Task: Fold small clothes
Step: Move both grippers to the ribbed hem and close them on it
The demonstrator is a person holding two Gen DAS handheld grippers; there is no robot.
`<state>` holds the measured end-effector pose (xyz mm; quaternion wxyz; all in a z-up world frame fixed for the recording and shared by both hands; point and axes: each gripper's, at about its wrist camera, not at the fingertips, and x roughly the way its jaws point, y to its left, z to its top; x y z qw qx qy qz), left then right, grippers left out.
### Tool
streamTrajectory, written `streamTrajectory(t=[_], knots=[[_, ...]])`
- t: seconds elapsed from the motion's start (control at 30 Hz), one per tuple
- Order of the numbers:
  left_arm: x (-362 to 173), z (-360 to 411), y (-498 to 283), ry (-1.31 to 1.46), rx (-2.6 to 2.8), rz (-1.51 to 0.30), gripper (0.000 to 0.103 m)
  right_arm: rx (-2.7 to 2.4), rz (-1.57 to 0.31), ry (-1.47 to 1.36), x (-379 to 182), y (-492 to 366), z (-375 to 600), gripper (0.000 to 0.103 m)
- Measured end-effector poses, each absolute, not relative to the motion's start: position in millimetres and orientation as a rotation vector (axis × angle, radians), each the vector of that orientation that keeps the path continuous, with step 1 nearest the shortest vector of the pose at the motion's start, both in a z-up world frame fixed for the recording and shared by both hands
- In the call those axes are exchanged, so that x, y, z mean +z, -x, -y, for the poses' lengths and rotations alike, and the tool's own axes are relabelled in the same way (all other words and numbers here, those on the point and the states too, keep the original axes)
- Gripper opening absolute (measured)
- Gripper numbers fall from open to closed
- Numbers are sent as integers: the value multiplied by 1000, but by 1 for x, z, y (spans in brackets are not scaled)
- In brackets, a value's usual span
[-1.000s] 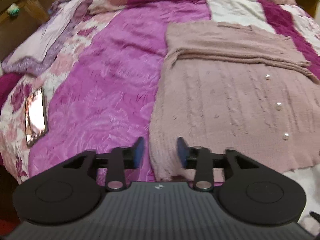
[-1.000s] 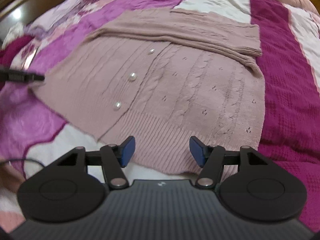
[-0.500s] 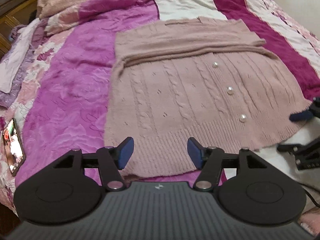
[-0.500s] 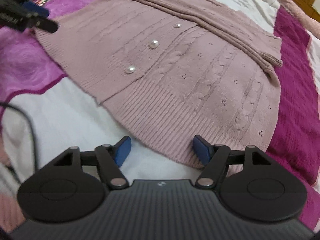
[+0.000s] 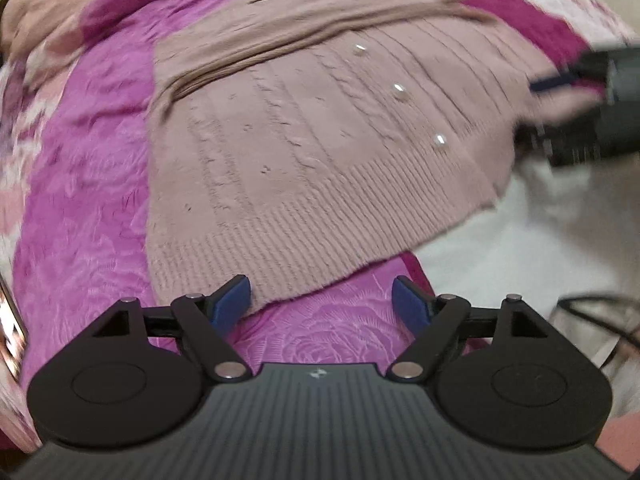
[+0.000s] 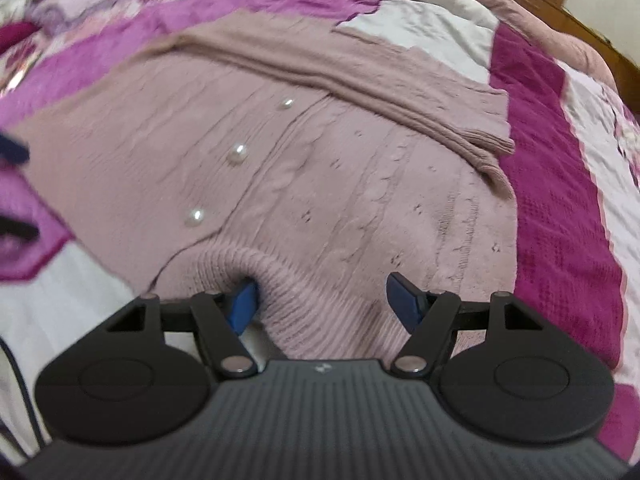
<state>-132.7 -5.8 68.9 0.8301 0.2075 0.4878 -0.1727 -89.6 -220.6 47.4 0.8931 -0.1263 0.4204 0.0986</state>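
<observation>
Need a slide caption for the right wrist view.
Right hand-held gripper, jaws apart, straddles the ribbed hem of a pink cardigan spread on a quilt.

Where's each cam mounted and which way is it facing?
Left wrist: on the left gripper, looking down at the pink cardigan's hem corner; jaws opening, bedspread between them; right gripper at frame right.
Right wrist: on the right gripper, at the opposite hem end, ribbing between open fingers.
Shared: cardigan, pearl buttons, bedspread.
</observation>
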Motion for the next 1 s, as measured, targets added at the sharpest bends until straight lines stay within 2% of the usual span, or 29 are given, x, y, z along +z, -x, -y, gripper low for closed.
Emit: streamTrajectory(t=[0.3,0.77,1.0], knots=[[42,17,119,-577,-280,-968,84,186,-860,155,52,91,234,70],[38,-3,90,-484,-124,-903,84,168,-885,211,35,102,231,70],[35,3,92,-495,-114,-894,82,151,-858,252,31,101,227,64]])
